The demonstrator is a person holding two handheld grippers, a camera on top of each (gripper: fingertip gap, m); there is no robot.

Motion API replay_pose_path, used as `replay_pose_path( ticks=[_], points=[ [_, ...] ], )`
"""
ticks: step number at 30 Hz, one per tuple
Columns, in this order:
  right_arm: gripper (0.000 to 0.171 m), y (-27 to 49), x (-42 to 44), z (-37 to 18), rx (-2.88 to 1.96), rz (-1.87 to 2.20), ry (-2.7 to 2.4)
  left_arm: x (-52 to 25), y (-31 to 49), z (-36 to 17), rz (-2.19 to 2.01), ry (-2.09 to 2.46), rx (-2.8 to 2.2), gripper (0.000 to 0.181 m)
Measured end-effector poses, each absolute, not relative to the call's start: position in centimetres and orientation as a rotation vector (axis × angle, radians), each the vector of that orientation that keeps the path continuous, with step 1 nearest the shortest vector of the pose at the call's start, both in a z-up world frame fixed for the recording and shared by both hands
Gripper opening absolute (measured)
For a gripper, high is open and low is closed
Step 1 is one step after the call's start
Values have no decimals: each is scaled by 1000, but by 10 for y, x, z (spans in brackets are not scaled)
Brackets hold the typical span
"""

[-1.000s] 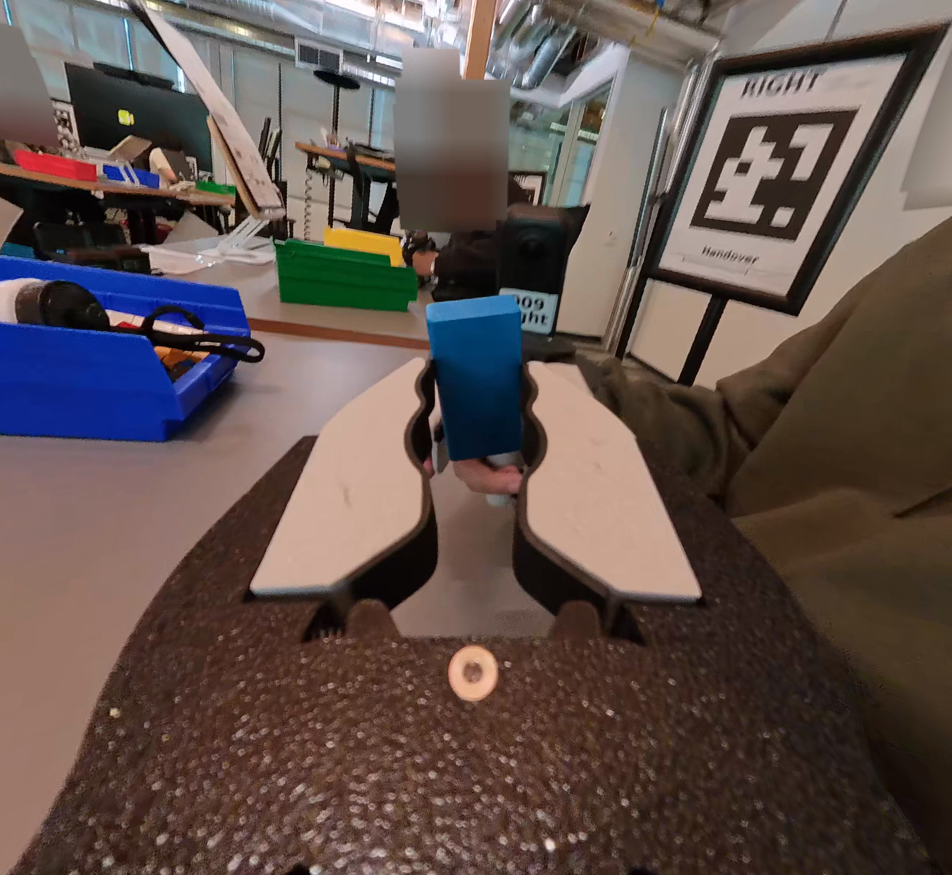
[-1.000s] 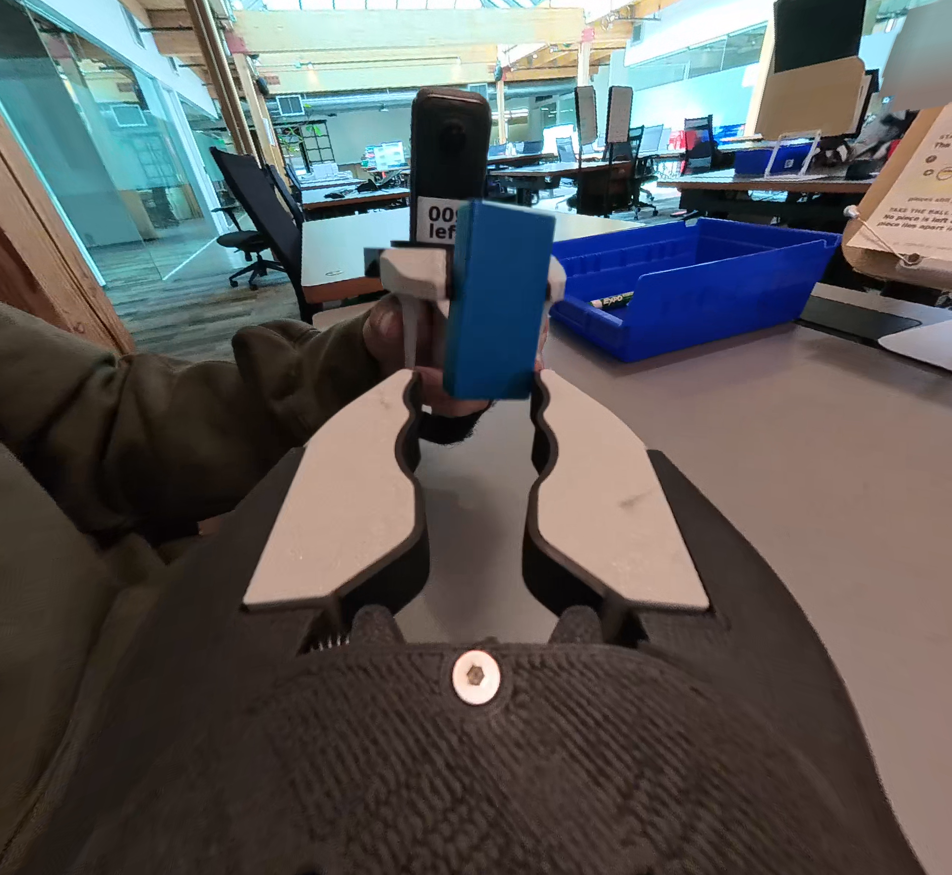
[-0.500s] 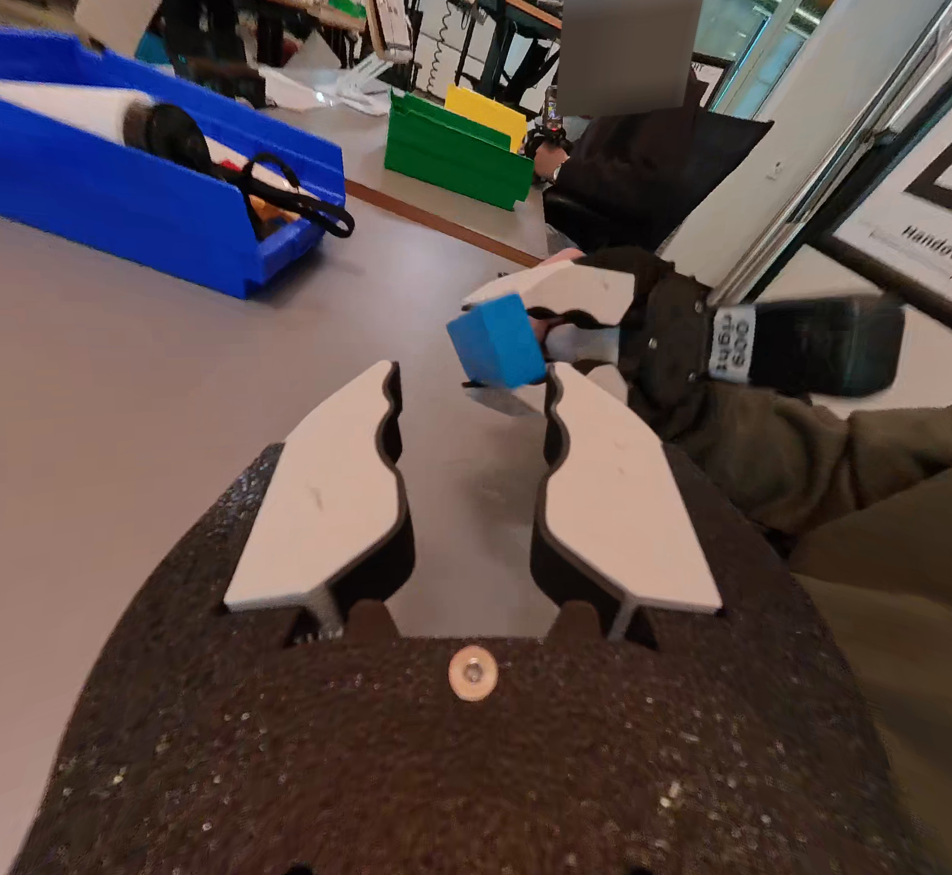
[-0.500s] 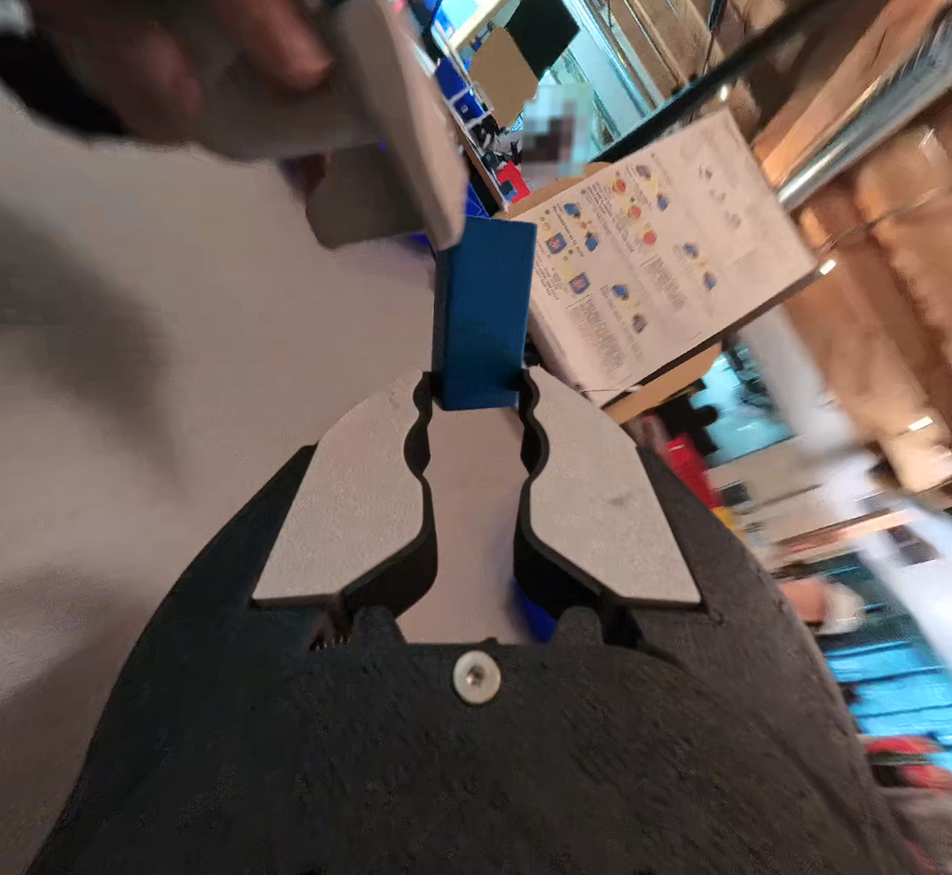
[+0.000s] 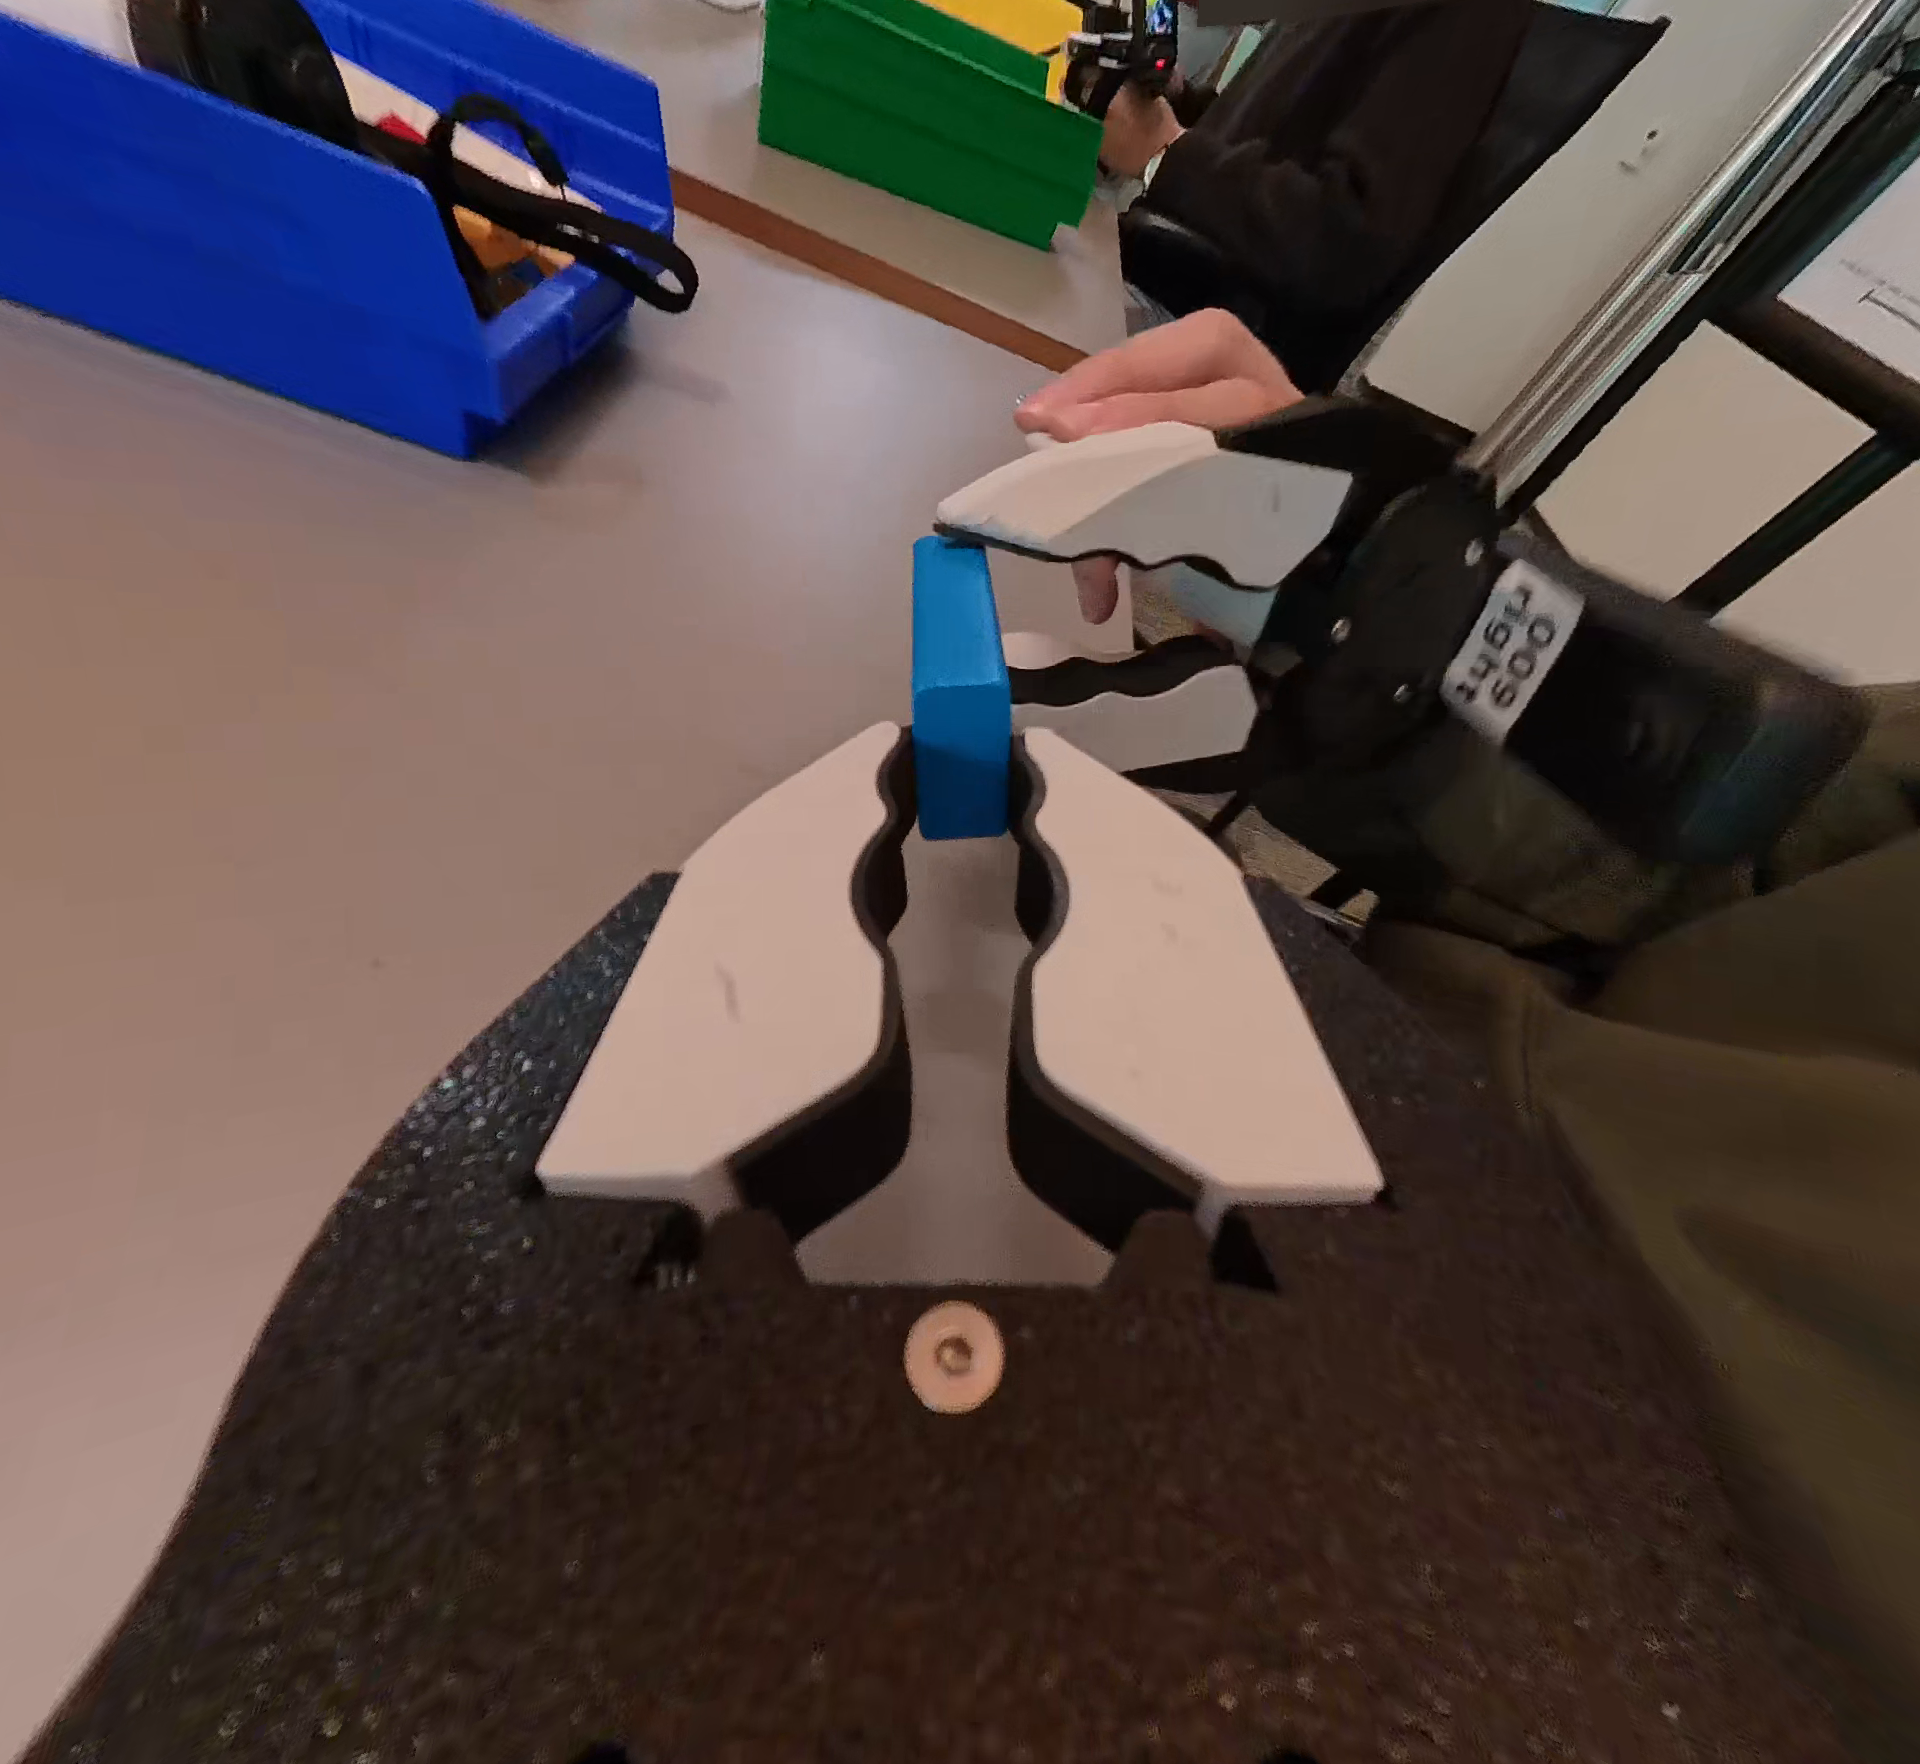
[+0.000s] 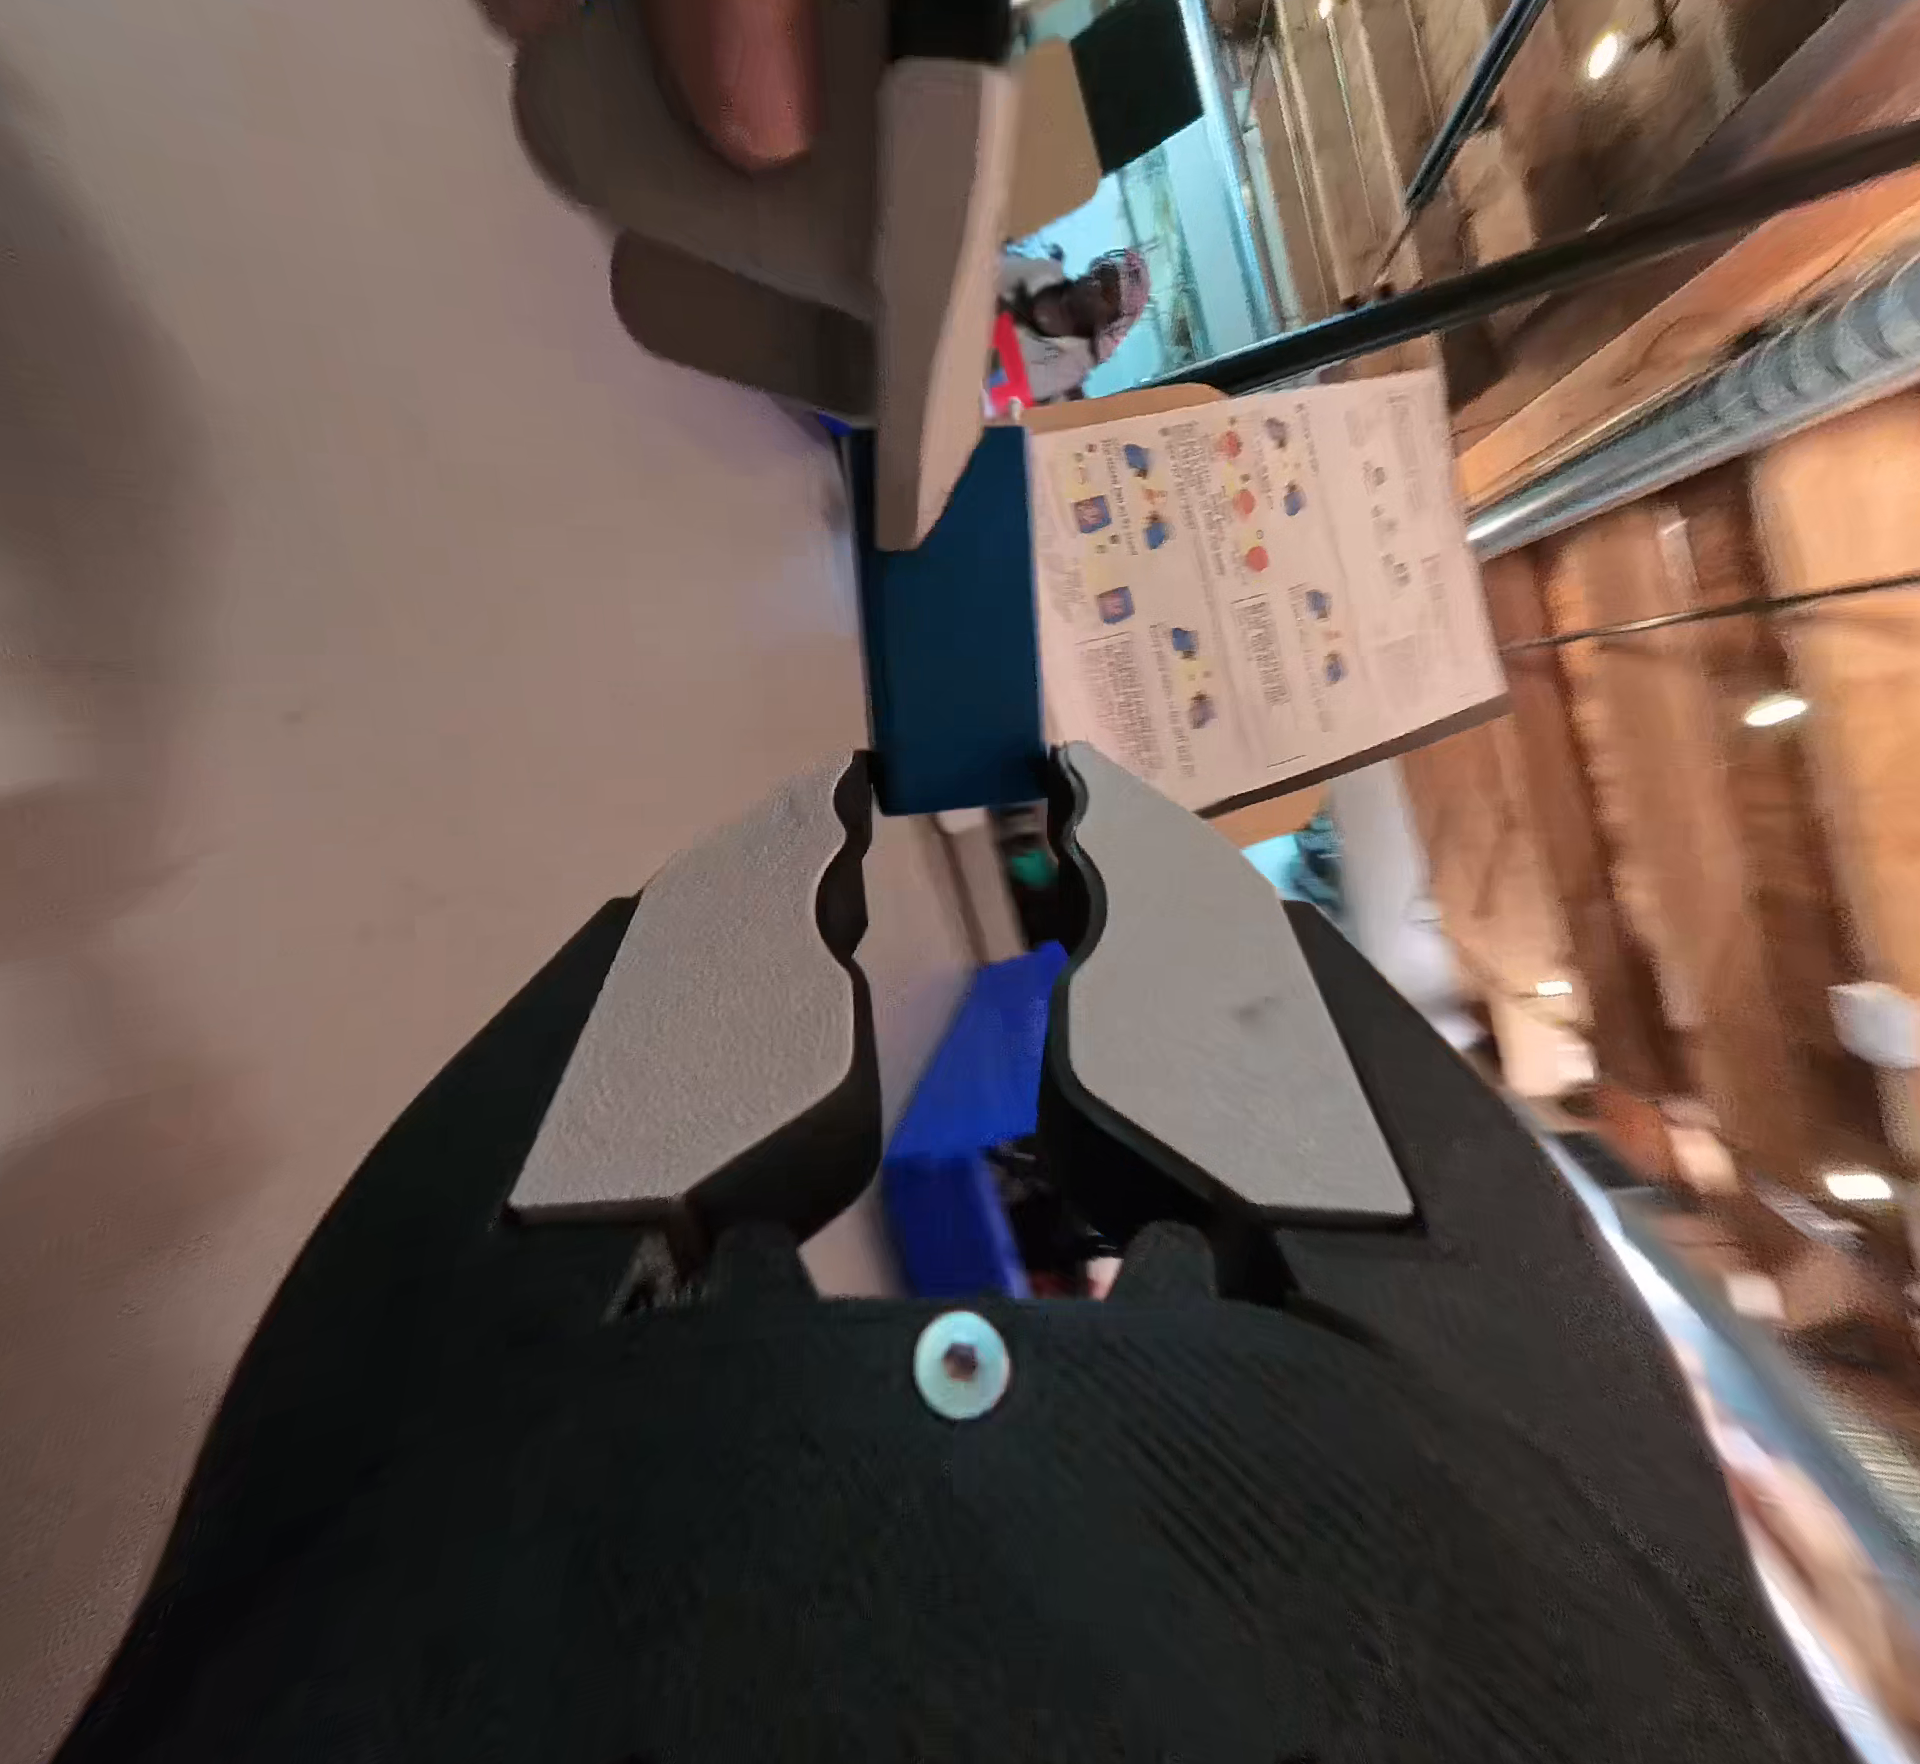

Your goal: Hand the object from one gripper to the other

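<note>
A blue block is held above the grey table by both grippers. My left gripper is shut on its near end, fingertips on either side. My right gripper comes in from the right, turned on its side. Its upper finger lies on the block's far end and its lower finger runs under it. In the right wrist view my right gripper is shut on the block. One finger of the left gripper overlaps its far end.
A blue bin with tools stands at the left, and a green bin with a yellow one behind it farther back. A person in dark clothing sits beyond the table. An instruction sheet stands behind the block. Only a small space, under 4 cm, lies between the two pairs of fingers.
One second ago the left gripper held the block and the right was open. Half a second ago only the right held it. Now the left has shut on it again, across a narrower side.
</note>
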State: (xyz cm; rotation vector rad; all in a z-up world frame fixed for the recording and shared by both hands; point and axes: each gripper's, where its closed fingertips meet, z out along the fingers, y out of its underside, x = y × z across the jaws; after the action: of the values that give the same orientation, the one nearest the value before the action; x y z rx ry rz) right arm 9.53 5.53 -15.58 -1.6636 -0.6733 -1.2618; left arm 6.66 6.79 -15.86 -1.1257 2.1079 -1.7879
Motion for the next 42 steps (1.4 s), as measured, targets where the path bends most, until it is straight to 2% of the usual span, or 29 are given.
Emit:
replay_pose_path(
  ticks=[3,6,8,11,13,17,32,35,42],
  points=[
    [42,52,92,-143,-1644,-855,-425,68,71,-148,-1820,2027,-976,16],
    [52,46,92,-125,-1537,-270,-84,59,71,-128,-1956,1938,-781,16],
    [51,46,77,-122,-1473,59,-35,53,71,-120,-2024,1883,-670,16],
    [51,52,61,-123,-1433,194,-54,48,68,-118,-2081,1851,-570,16],
    [43,55,52,-118,-1387,219,-72,48,67,-121,-2083,1852,-559,16],
    [21,57,58,-114,-1348,143,-49,46,66,-120,-2152,1827,-540,16],
    [20,55,65,-118,-1430,-7,-94,57,67,-132,-2147,1831,-649,18],
    [18,52,86,-128,-1571,-298,-118,72,77,-140,-1886,1828,-732,32],
    [16,48,114,-160,-1829,-981,-364,78,68,-133,-1526,1837,-684,30]
  ],
)
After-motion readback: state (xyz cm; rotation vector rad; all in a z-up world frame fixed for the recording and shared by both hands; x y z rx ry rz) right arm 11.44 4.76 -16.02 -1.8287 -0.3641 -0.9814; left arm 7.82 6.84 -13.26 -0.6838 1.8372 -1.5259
